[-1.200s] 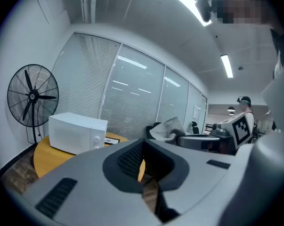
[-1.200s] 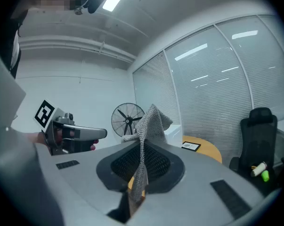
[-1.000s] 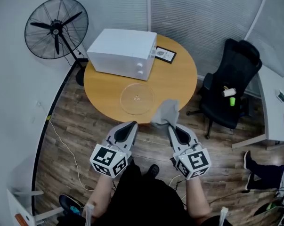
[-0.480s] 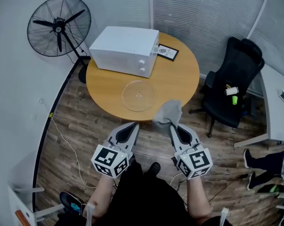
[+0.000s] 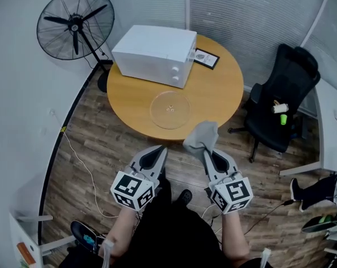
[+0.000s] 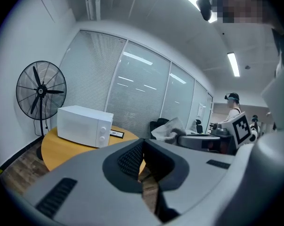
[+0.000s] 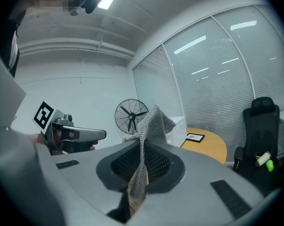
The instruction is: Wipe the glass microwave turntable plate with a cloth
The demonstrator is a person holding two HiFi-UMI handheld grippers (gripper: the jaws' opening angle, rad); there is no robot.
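here, round tan wooden table (image 5: pixel 134 102) on brown plank floor (image 5: pixel 95 149); clear glass turntable plate (image 5: pixel 170 109) near its front edge, white microwave (image 5: pixel 154 54) behind. left gripper (image 5: pixel 158 149) closed, empty; right gripper (image 5: pixel 208 151) pinches grey knitted cloth (image 5: pixel 202 135).

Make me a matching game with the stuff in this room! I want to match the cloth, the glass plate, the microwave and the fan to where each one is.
Things:
1. cloth
2. glass plate
3. microwave
4. fan

Places:
A. standing on the floor, beside the table
B. pinched in the right gripper
C. lying flat on the table, in front of the white box
D. at the back of the table

Pairs: 1-B, 2-C, 3-D, 4-A
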